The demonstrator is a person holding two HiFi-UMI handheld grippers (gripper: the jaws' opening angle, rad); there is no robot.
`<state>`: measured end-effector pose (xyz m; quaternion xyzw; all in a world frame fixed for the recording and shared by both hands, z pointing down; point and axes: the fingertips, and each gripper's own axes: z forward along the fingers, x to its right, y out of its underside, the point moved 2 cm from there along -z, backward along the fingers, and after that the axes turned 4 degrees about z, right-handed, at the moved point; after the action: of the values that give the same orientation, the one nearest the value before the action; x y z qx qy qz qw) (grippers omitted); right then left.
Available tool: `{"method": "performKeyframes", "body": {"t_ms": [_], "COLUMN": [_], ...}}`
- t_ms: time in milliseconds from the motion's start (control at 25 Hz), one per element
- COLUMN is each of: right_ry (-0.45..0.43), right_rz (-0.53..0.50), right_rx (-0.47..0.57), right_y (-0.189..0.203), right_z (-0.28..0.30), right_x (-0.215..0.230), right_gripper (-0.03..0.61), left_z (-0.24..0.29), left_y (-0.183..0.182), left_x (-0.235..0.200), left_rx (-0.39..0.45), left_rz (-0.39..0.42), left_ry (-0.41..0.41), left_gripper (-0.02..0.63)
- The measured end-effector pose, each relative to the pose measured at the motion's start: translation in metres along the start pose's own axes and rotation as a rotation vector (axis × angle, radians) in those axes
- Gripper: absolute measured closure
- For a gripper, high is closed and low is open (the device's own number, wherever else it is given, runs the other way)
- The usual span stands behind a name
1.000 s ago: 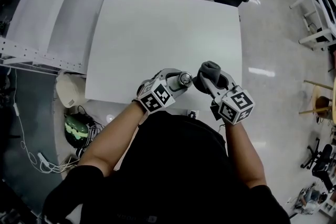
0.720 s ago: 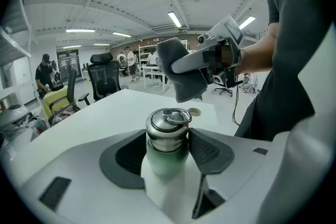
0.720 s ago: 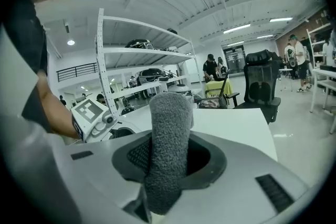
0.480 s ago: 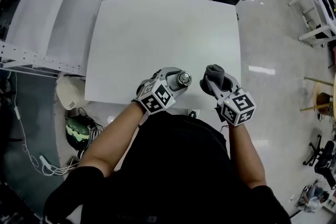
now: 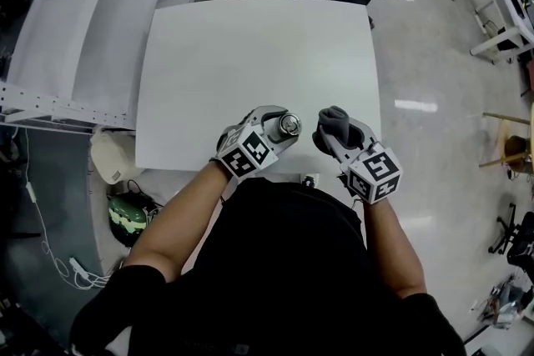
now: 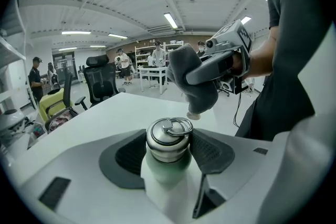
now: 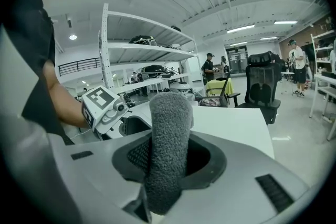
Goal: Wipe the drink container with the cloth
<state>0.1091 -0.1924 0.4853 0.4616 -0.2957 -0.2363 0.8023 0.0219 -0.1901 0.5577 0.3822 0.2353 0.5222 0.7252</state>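
My left gripper (image 6: 168,156) is clamped on the drink container (image 6: 168,140): both pads press the neck just under the steel cap (image 5: 289,125), pale green body running down btw the jaws, cap w/ its ring (image 6: 176,126) sticking out past them. My right gripper (image 7: 169,157) is closed on the cloth (image 7: 168,134), a grey fleecy roll pinched mid-length, its rounded end standing clear above the jaws. From the head view I've got both up in front of my chest over the near edge of the white table (image 5: 250,46). The cloth is close beside the cap on its right, w/ a small gap and no contact. In the left gripper view the cloth end hangs just beyond and above the cap, also apart. So as I judge it, setup is done: container secured, cloth secured, the two brought near. Actual wiping isn't happening at this instant, and I can't tell if any surface has been cleaned, as no dirt or wet shows either way. What's left, prob: close the gap, rub cap and shoulder, then the body. Most of that sits inside my left jaws, so I'd likely need to regrip or turn it to reach the rest.
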Motion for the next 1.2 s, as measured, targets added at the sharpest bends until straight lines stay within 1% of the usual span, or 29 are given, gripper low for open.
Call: {"method": "performKeyframes", "body": {"t_ms": [120,280,400,520,640,760,880,1080,1200], "right_ry": [-0.007,-0.012,0.0,0.004,-0.023,-0.062,-0.085,-0.08,-0.068], "right_rz": [-0.056,-0.188,-0.34,-0.533,-0.716,-0.835,-0.878,-0.885,-0.888], "right_rx": [-0.019,-0.056,-0.081,-0.123,-0.197,-0.279,-0.323,-0.352,-0.397], "right_y": [-0.002,-0.009,-0.017,-0.018,-0.005,0.013,0.022,0.022,0.03], "right_z": [0.002,0.011,0.024,0.041,0.059,0.074,0.089,0.109,0.113], "right_x": [-0.006,-0.014,-0.019,-0.028,-0.039,-0.045,-0.05,-0.048,-0.04], "right_gripper": [0.466,0.466,0.466,0.466,0.466,0.466,0.466,0.466,0.466], "left_z": [0.001,0.004,0.007,0.011,0.014,0.015,0.013,0.014,0.015], "left_y": [-0.001,-0.006,-0.004,-0.002,0.003,0.005,0.005,0.018,0.02], "left_x": [-0.009,-0.032,-0.048,-0.062,-0.074,-0.087,-0.099,-0.112,-0.115], "left_rx": [0.008,0.054,0.08,0.096,0.107,0.123,0.13,0.131,0.138], "left_rz": [-0.071,-0.255,-0.388,-0.494,-0.577,-0.664,-0.724,-0.834,-0.872], "left_ry": [0.013,0.021,0.028,0.041,0.056,0.062,0.068,0.068,0.064], "left_gripper": [0.357,0.357,0.357,0.357,0.357,0.357,0.357,0.357,0.359]}}
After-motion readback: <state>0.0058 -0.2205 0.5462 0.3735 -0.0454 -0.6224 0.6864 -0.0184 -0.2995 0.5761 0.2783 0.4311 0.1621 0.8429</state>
